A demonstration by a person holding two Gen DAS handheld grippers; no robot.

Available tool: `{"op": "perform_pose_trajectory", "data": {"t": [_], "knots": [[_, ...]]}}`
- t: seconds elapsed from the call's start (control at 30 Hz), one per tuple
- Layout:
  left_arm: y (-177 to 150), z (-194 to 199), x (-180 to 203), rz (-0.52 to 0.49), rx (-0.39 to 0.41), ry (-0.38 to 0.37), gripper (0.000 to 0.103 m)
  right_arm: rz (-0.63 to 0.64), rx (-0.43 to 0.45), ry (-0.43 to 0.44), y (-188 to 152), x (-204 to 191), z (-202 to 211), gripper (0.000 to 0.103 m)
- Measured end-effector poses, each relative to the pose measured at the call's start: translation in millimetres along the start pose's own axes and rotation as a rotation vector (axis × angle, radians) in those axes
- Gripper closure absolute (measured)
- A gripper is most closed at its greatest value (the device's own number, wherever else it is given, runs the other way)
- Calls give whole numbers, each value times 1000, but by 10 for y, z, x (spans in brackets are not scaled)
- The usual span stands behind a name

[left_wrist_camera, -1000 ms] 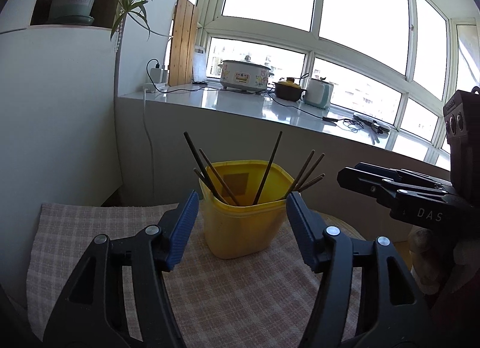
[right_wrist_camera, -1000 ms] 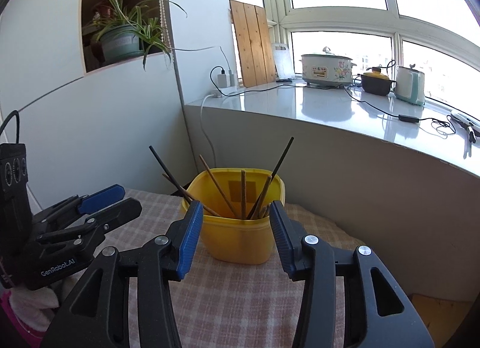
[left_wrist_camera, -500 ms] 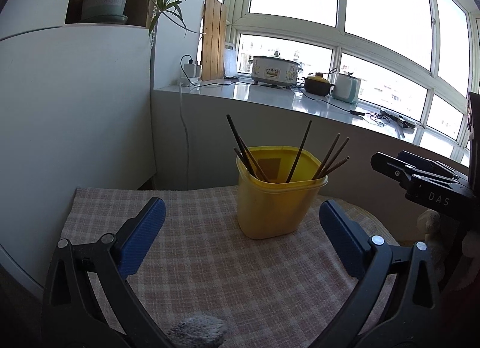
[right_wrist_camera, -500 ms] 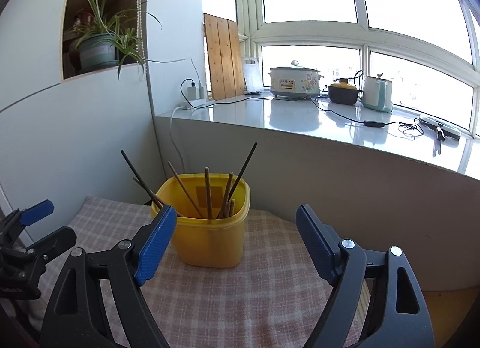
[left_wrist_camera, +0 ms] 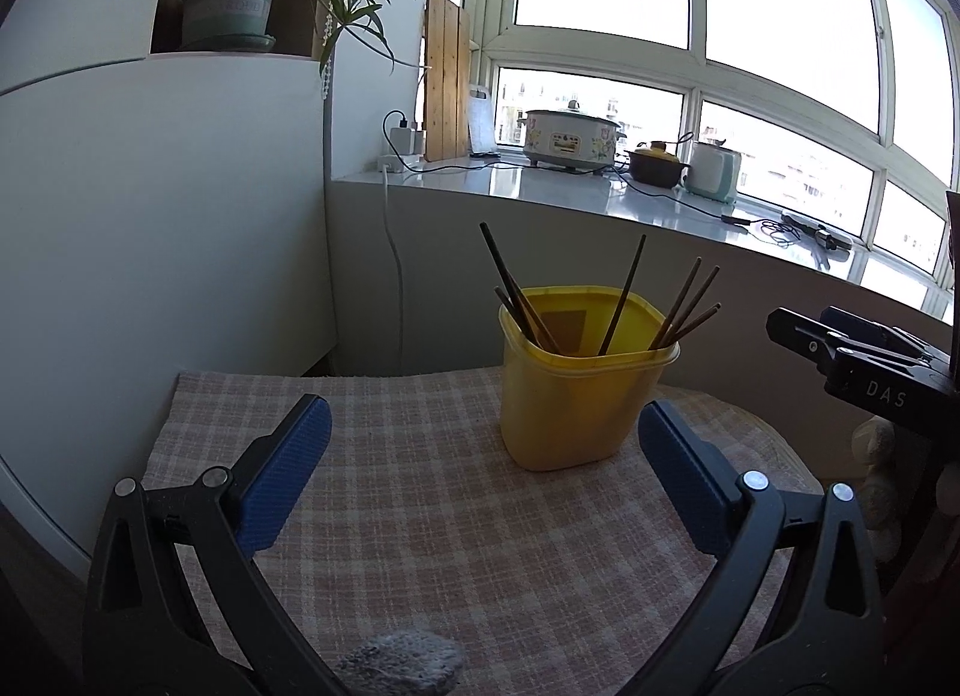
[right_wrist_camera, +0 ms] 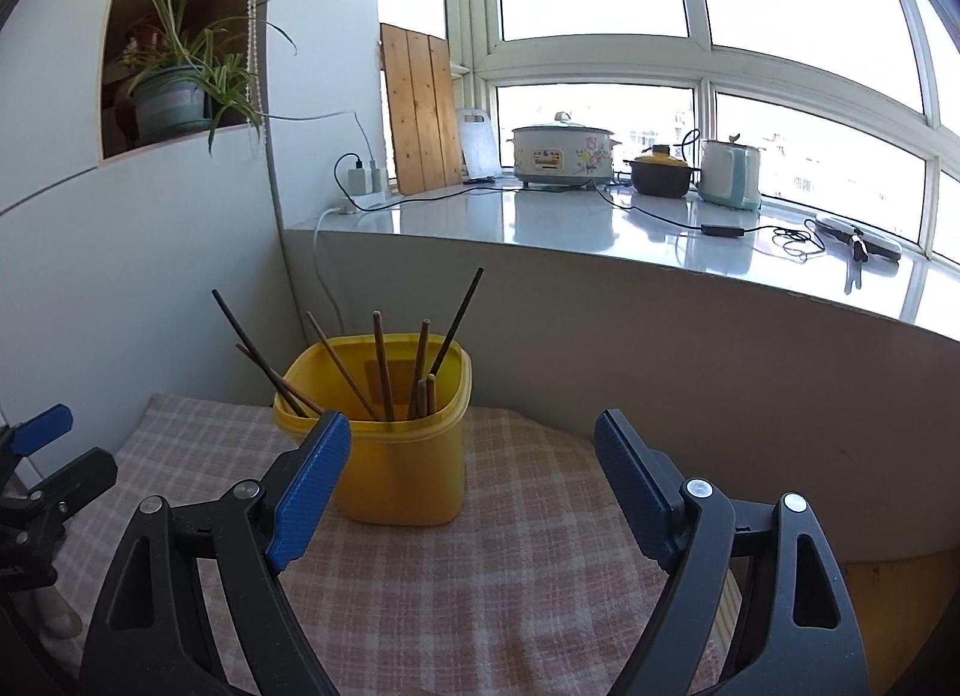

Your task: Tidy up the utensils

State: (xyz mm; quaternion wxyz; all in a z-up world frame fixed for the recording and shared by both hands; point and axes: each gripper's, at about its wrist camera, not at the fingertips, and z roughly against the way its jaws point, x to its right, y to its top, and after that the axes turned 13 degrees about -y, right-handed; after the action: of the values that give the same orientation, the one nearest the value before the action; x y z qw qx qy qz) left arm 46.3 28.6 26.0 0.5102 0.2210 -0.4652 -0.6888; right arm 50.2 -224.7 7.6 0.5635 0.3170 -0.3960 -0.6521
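The yellow container (left_wrist_camera: 579,390) stands upright on the checked cloth (left_wrist_camera: 456,522), and the chopsticks (left_wrist_camera: 624,294) stand inside it, leaning out over its rim in several directions. No label on the container can be read; a darker square shows through its far wall.

The only legible writing is "DAS", printed in white on the black body of the right gripper (left_wrist_camera: 852,360), which shows to the right of the container in the left wrist view. Its jaws have just been opening and now stand well apart, nothing between them; in its own view the right gripper (right_wrist_camera: 474,492) has the container just behind its left blue pad. The left gripper (left_wrist_camera: 480,480) has also just been opening; its jaws stand wide apart in front of the container, holding nothing, with only cloth between them.

Behind the container runs a white windowsill (right_wrist_camera: 600,222) carrying a flowered cooker (right_wrist_camera: 564,153), a dark pot with a yellow lid (right_wrist_camera: 660,177), a pale green kettle (right_wrist_camera: 729,174), cables and a wooden board (right_wrist_camera: 420,114) leaning upright. Up and left of the container, a potted plant (left_wrist_camera: 231,6) sits in a wall niche. Nothing stands between either gripper and the container.
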Motion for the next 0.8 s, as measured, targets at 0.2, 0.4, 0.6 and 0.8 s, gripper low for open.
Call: {"op": "perform_pose_trajectory", "data": {"t": [0.2, 0.4, 0.6, 0.8], "knots": [[0, -2, 4, -1, -5, 2, 0, -4, 2, -2, -1, 2, 8, 20], [-6, -3, -1, -1, -9, 1, 0, -7, -6, 1, -22, 4, 3, 20], [-35, 7, -17, -1, -21, -6, 0, -8, -10, 2, -24, -2, -12, 20], [-37, 17, -32, 2, -24, 4, 0, -15, -22, 0, -46, 0, -33, 20]]}}
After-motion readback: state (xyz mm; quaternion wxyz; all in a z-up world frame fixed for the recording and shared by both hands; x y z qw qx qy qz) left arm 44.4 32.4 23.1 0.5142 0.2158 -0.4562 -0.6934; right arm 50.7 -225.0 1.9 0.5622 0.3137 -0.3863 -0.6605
